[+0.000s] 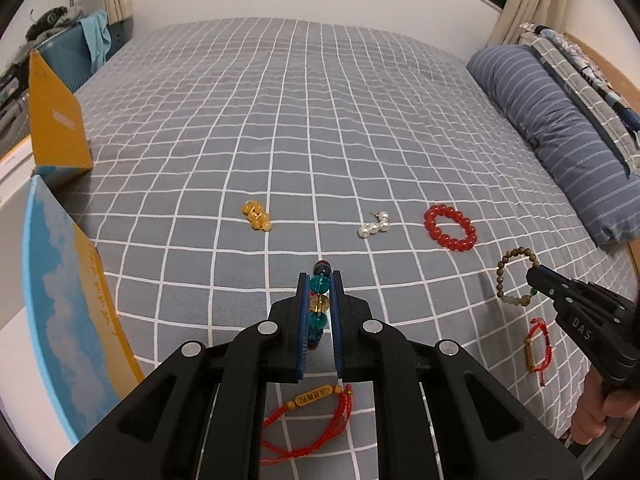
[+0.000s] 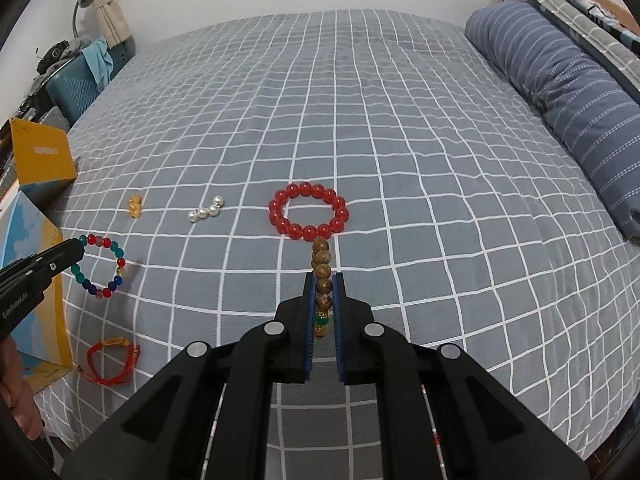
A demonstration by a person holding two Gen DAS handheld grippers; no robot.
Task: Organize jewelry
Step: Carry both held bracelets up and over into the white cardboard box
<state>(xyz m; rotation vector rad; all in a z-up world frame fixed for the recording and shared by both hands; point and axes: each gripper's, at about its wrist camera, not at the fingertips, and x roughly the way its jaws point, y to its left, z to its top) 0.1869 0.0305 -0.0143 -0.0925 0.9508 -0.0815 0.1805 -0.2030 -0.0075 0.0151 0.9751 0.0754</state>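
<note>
The multicoloured glass-bead bracelet [image 1: 319,308] is pinched between the narrowed jaws of the left hand-held gripper [image 1: 320,280], lifted off the bed [image 1: 320,120]. The wooden-bead bracelet [image 2: 323,280] is clamped likewise in the right hand-held gripper [image 2: 323,278]. Ahead of both lie the red bead bracelet [image 2: 308,211], the pearl piece [image 2: 205,211] and the amber beads [image 1: 256,216]; a red cord bracelet [image 1: 316,420] lies below the left one. The task looks early: most pieces are unsorted. The yellow box [image 1: 56,128] to the far left is cut off, its inside hidden.
</note>
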